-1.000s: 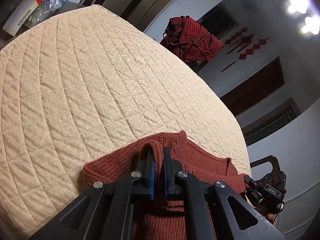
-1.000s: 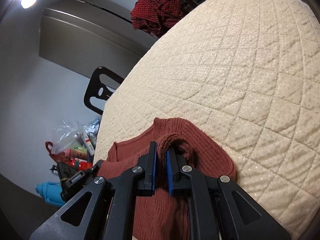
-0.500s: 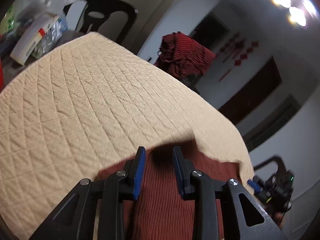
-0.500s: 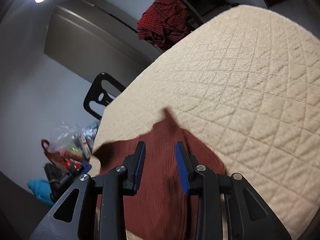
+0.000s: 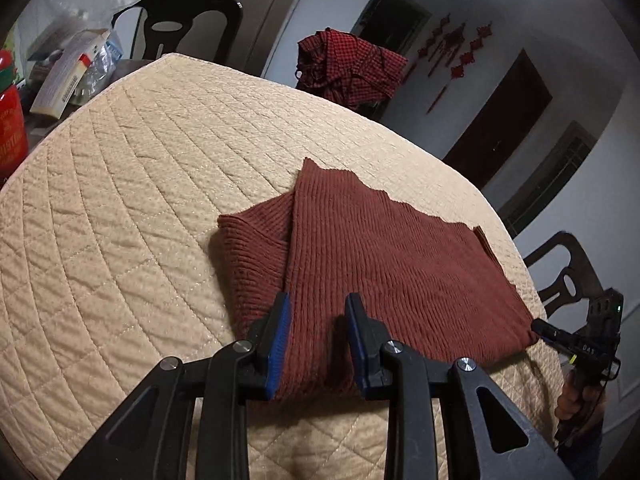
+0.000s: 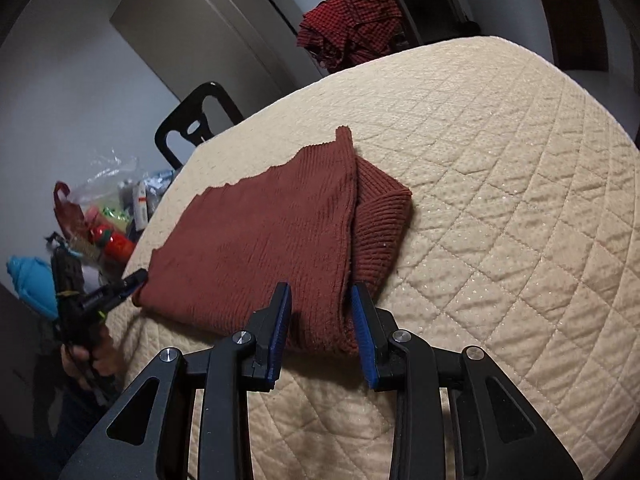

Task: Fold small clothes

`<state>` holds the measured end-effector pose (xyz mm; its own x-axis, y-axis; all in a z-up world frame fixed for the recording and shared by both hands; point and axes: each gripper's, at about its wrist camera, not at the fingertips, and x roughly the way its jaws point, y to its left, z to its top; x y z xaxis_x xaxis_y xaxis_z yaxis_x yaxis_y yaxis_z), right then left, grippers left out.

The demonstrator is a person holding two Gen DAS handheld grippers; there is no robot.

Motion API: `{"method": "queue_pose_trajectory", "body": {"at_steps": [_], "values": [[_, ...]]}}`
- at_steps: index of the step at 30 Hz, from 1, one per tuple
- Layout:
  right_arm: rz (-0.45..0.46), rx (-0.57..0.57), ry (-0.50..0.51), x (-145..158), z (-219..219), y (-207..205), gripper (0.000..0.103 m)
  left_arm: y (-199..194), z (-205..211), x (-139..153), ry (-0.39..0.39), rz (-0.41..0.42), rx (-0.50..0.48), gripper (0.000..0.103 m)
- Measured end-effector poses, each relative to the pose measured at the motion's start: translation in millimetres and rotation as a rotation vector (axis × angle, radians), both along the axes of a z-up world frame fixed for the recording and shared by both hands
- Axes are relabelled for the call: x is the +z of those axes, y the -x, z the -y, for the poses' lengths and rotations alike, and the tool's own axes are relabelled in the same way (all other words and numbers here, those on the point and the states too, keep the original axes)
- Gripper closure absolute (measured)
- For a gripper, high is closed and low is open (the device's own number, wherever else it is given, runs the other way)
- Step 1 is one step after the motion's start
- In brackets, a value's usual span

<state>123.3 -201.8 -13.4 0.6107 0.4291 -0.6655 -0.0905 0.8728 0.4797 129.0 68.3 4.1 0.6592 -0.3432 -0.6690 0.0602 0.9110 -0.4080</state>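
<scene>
A rust-red ribbed knit garment [image 5: 384,264] lies folded on the near part of a table covered by a cream quilted cloth [image 5: 132,184]; its top layer is laid over toward the far side, and a ribbed cuff or hem sticks out at each end. The left gripper [image 5: 316,336] hovers over the near left edge with its jaws partly apart and nothing between the pads. The right gripper [image 6: 320,328] sits likewise over the near right edge, parted and empty. One fold appears just laid and let go. The next move probably calls for a fresh pinch on one end, to fold the garment across itself.
</scene>
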Motion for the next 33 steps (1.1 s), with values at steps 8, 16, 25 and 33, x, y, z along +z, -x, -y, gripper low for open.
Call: {"method": "queue_pose_trajectory", "body": {"at_steps": [8, 16, 25, 33], "values": [[0.039, 0.014, 0.021, 10.2, -2.8, 10.9, 0.098, 6.4, 4.6, 7.1, -0.028, 0.030, -0.035, 0.094], [-0.022, -0.023, 0.007, -9.6, 11.1, 5.7, 0.097, 6.2, 3.2, -4.0, -0.042, 0.015, -0.037, 0.094], [0.068, -0.024, 0.108, 24.3, -8.0, 16.0, 0.097, 21.0, 17.3, 30.2, -0.118, 0.097, -0.041, 0.093], [-0.007, -0.025, 0.142, -7.3, -17.6, 1.4, 0.097, 7.0, 46.3, 1.4, -0.179, 0.023, -0.080, 0.093]]}}
